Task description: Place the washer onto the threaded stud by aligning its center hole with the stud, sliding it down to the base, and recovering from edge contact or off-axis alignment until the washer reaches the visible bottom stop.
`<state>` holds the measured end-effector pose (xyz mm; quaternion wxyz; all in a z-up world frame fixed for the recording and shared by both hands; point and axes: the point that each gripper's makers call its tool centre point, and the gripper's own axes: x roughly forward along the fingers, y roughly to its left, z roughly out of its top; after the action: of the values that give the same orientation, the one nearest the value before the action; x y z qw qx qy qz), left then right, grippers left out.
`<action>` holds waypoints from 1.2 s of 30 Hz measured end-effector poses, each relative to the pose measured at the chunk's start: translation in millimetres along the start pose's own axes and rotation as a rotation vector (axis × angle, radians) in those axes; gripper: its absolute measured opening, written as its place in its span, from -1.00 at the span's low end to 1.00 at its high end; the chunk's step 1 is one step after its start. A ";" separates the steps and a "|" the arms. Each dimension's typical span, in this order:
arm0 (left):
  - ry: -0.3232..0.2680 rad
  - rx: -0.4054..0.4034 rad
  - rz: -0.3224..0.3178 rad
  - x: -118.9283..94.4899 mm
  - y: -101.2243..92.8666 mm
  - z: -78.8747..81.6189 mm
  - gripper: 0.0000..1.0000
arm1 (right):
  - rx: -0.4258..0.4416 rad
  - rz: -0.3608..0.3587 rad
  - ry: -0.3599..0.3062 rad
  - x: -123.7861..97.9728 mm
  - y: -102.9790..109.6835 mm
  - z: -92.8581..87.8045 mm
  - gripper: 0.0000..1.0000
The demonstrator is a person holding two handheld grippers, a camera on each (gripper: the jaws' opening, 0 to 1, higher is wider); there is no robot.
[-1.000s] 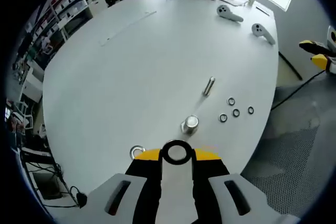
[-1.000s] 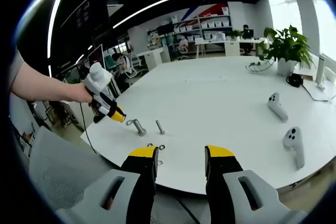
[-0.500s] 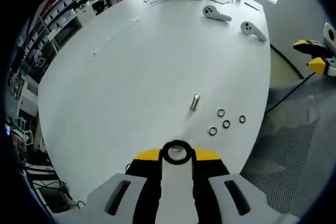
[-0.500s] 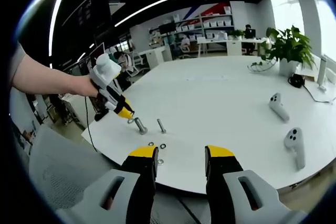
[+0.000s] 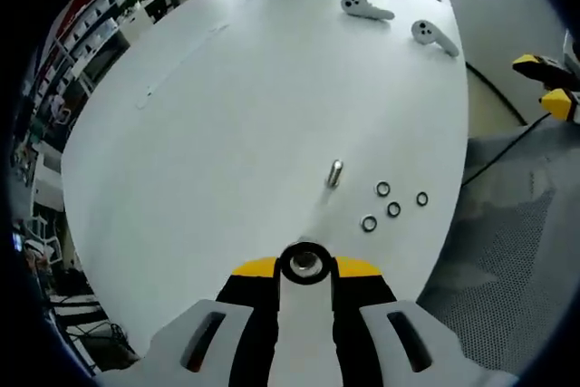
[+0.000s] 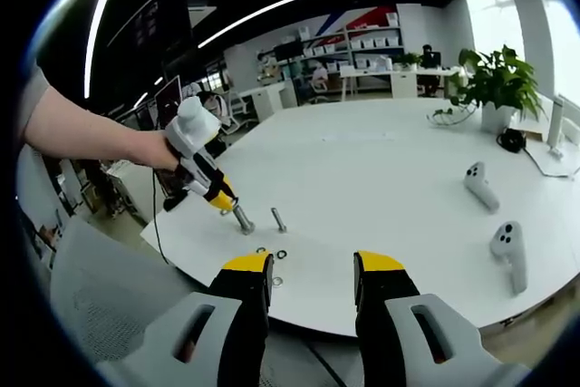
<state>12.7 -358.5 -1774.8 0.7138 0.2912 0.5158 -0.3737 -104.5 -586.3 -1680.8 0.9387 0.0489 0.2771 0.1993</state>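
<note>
The left gripper [image 5: 305,271] has its jaws closed on the washer [image 5: 305,263], held directly over the threaded stud [image 6: 242,218] near the desk [image 5: 254,97] edge. The right gripper [image 6: 311,271] hangs off the desk, jaws wide apart, holding nothing.

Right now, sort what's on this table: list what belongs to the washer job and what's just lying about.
Job:
- washer held in the left gripper
- threaded stud under it
- spare washers
- second stud

Lying about:
- two white controllers
- potted plant
- right gripper, idle and open
</note>
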 end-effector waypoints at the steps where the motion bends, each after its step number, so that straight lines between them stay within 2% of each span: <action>1: -0.001 0.006 0.002 0.2 0.3 0.5 -0.62 | 0.001 -0.001 -0.002 -0.1 -0.1 0.3 -0.24; 15: 0.031 0.045 0.006 10.1 0.2 -1.7 -0.62 | 0.002 0.004 -0.001 0.5 0.5 0.2 -0.25; 21: 0.051 0.044 0.003 20.1 1.0 -4.2 -0.62 | -0.002 0.011 0.023 1.9 1.9 -3.9 -0.25; 27: 0.068 0.049 0.004 38.6 -1.6 -10.6 -0.62 | 0.000 0.017 0.024 1.8 3.1 -4.2 -0.24; 36: 0.090 0.064 0.003 55.0 -2.3 -14.5 -0.62 | -0.005 0.021 0.026 2.4 3.8 -4.4 -0.23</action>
<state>13.6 -361.0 -1831.6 0.6807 0.3311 0.5348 -0.3754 -106.3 -582.0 -1684.9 0.9329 0.0469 0.2885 0.2102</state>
